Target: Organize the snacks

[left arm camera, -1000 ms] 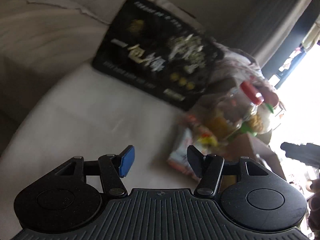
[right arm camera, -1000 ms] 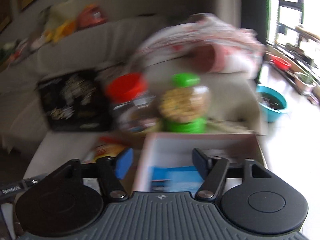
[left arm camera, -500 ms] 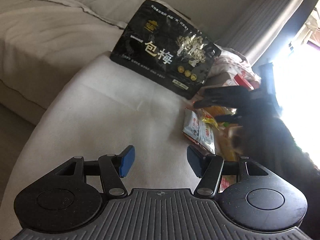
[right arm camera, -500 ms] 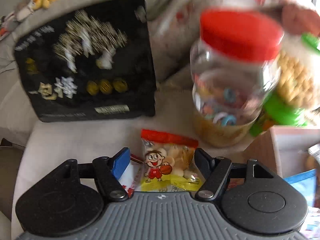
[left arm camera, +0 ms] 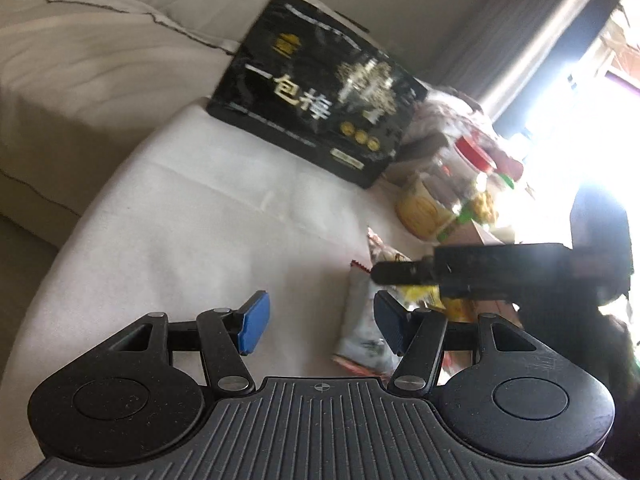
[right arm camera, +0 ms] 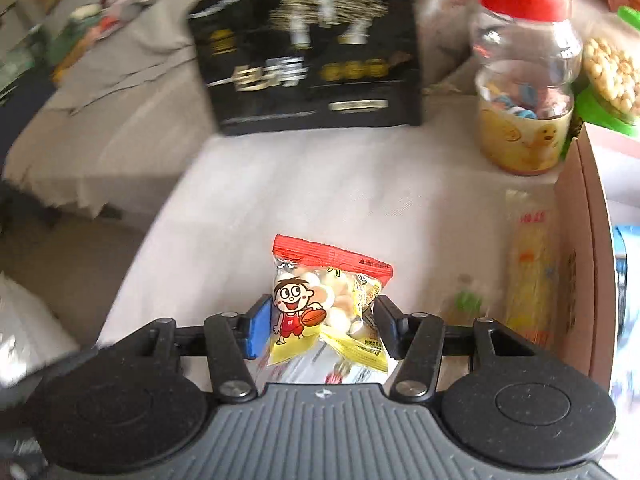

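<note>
1. The black snack bag (right arm camera: 308, 52) was motion-blurred, its print unreadable.
2. The green-lidded jar (right arm camera: 612, 76) was cut off by the right wrist view's edge.
3. Window glare (left arm camera: 580, 128) washed out the jars.
4. The cardboard box (right arm camera: 588, 240) ran past the frame.

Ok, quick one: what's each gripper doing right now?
Left gripper: open, nothing between its jaws.
Right gripper: jaws closing around the small snack packet, pads at its sides.

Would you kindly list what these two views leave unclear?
- Right wrist view: box contents, cut off by the frame edge.
- Right wrist view: large black bag lettering, blurred.
- Left wrist view: the window side, washed out by glare.
- Left wrist view: small snack packet, mostly hidden behind right gripper.
</note>
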`<control>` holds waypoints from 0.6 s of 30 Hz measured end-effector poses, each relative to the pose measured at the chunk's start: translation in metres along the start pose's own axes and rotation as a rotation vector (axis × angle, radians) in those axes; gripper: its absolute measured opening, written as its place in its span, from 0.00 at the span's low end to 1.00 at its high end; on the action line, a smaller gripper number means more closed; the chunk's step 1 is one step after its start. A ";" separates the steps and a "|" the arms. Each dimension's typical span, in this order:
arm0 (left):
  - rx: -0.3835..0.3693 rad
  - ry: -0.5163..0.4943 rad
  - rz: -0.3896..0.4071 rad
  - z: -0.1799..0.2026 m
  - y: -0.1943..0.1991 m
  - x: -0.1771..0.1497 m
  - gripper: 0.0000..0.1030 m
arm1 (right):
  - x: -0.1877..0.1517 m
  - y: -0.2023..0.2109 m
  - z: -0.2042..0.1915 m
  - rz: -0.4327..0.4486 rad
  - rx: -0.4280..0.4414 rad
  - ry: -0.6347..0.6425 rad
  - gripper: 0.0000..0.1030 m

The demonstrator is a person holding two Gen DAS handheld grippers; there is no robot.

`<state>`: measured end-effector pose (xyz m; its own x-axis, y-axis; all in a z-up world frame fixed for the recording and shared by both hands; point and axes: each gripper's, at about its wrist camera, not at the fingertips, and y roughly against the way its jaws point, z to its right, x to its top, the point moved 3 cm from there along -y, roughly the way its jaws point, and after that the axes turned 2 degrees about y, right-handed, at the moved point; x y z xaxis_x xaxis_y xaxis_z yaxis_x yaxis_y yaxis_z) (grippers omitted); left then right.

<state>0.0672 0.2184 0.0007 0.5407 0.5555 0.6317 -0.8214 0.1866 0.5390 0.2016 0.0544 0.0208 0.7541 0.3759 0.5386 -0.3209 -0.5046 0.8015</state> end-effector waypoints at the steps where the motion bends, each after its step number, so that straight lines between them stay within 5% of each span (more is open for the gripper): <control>1: 0.000 -0.011 -0.006 0.003 0.000 -0.002 0.62 | -0.008 0.006 -0.005 -0.003 0.017 0.020 0.53; 4: 0.009 -0.033 -0.020 0.009 -0.002 -0.007 0.61 | -0.031 0.020 -0.013 -0.001 0.029 0.094 0.54; 8: 0.031 -0.036 -0.031 0.011 -0.003 -0.011 0.61 | -0.058 0.040 -0.012 0.070 -0.106 0.177 0.54; 15: 0.017 -0.106 -0.034 0.031 -0.011 -0.015 0.61 | -0.075 0.047 0.012 0.112 -0.270 0.154 0.57; 18: 0.045 -0.160 -0.046 0.045 -0.017 -0.018 0.60 | -0.073 0.046 0.016 0.164 -0.315 0.128 0.68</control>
<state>0.0792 0.1690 0.0052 0.6023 0.4107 0.6845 -0.7882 0.1706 0.5912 0.1408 -0.0089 0.0142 0.6067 0.4140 0.6786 -0.6069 -0.3100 0.7318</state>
